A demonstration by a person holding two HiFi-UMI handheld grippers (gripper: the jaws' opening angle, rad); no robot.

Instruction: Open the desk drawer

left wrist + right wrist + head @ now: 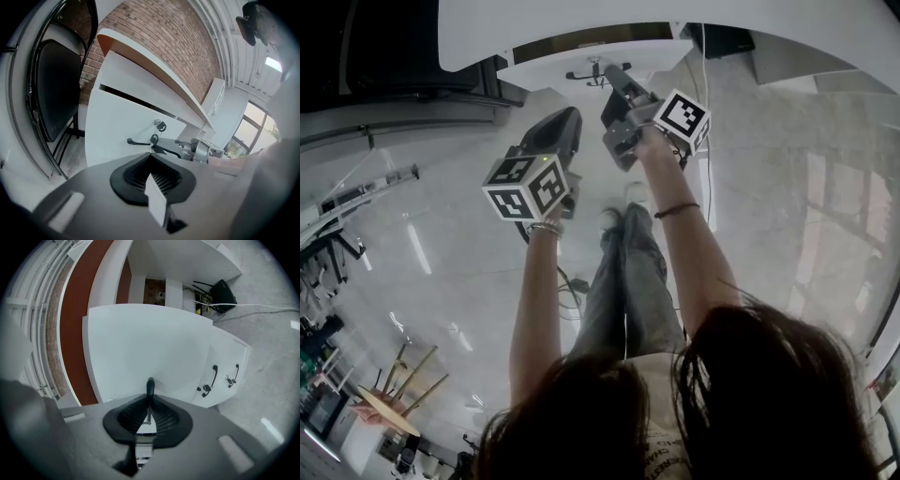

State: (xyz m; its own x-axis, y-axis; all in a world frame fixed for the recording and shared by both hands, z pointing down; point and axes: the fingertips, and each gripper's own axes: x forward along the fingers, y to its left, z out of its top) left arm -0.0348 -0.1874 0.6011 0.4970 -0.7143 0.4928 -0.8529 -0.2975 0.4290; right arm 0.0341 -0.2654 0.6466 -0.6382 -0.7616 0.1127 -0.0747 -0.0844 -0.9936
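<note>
Head view shows two claws held out over the floor, under the white desk. One is the left claw, and its jaws are squeezed together with nothing in them. The other is the right claw, and it is closed tight on the one black drawer handle. The white drawer sits just under the desk top. One key hangs in its lock. Two more black handles are on a cupboard beside it. One black chair stands nearby.
</note>
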